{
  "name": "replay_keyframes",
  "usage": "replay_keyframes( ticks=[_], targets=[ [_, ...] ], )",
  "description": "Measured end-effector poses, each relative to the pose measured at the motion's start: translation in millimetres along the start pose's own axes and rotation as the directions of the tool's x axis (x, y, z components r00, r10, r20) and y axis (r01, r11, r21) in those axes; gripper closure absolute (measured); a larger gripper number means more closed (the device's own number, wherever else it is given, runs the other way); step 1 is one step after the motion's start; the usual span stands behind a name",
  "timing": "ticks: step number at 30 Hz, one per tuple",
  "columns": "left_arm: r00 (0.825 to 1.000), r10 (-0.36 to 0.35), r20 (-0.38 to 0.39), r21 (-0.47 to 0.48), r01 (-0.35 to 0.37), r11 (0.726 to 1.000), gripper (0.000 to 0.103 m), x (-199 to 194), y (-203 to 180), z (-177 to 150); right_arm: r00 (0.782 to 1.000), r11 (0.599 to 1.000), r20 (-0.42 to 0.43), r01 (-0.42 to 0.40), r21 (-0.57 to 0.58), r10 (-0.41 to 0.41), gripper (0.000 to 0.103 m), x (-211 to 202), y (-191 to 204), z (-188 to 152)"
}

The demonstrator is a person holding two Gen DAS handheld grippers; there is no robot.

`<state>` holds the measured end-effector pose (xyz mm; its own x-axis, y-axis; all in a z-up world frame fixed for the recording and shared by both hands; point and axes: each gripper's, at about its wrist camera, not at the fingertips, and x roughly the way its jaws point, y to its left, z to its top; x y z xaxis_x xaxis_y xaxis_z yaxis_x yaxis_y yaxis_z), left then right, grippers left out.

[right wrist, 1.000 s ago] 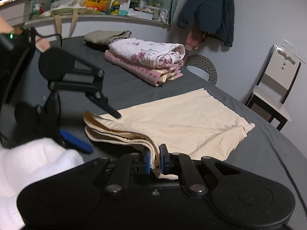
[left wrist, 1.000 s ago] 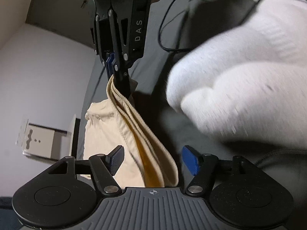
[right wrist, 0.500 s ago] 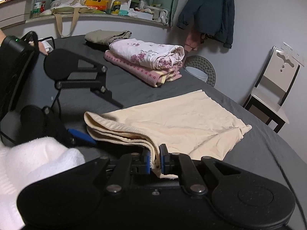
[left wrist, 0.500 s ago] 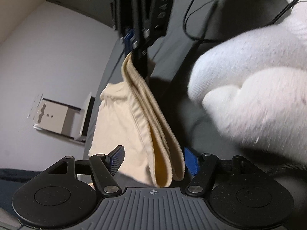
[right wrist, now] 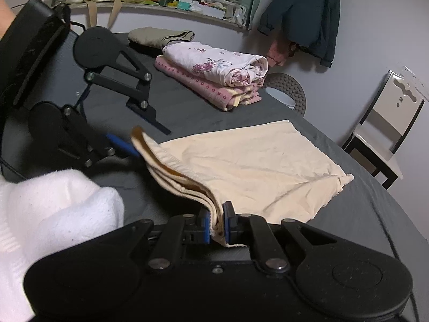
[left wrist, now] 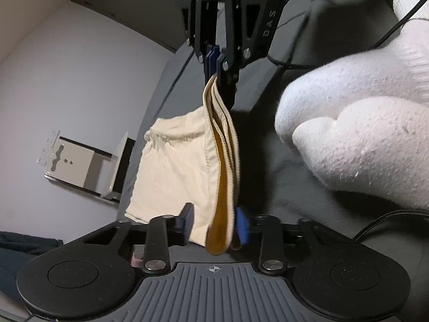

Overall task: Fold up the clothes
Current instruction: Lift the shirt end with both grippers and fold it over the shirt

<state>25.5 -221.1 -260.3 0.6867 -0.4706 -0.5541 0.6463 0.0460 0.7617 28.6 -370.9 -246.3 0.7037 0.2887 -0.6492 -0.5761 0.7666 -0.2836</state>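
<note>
Since a second ago, closer in around the free waistband end of the cream elasticated cotton shorts (right wrist: 241, 161) on the dark grey desk (right wrist: 375, 228): left tool (left wrist: 214, 222) half-open astride it, right tool (right wrist: 216, 226) clamped on the other end, next calling for the left to pinch shut before lifting to fold

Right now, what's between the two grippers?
The cream garment's waistband spans from the shut right gripper to the open left gripper, clearest in the left wrist view.
</note>
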Motion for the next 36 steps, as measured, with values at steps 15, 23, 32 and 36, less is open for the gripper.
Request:
replay_keyframes(
  ticks=[15,23,32,36],
  targets=[
    [0.995,-0.094,0.014,-0.039,0.095,0.995,0.099,-16,2,-4,0.998,0.958,-0.023,0.042,-0.283,-0.051,0.093,-3,28,-6],
    [0.980,-0.188,0.068,-0.026,0.190,0.981,0.099,-54,9,-1,0.999,0.881,-0.039,-0.048,-0.470,0.034,0.093,-35,49,-12],
    [0.962,-0.267,0.054,-0.048,0.269,0.962,0.099,-62,41,2,0.991,0.947,-0.014,-0.129,-0.296,0.131,0.093,-51,25,10],
    [0.965,-0.258,0.052,-0.098,0.262,0.960,0.098,-36,68,1,0.996,0.988,-0.014,-0.095,-0.118,0.094,0.093,-37,-4,15]
  ],
)
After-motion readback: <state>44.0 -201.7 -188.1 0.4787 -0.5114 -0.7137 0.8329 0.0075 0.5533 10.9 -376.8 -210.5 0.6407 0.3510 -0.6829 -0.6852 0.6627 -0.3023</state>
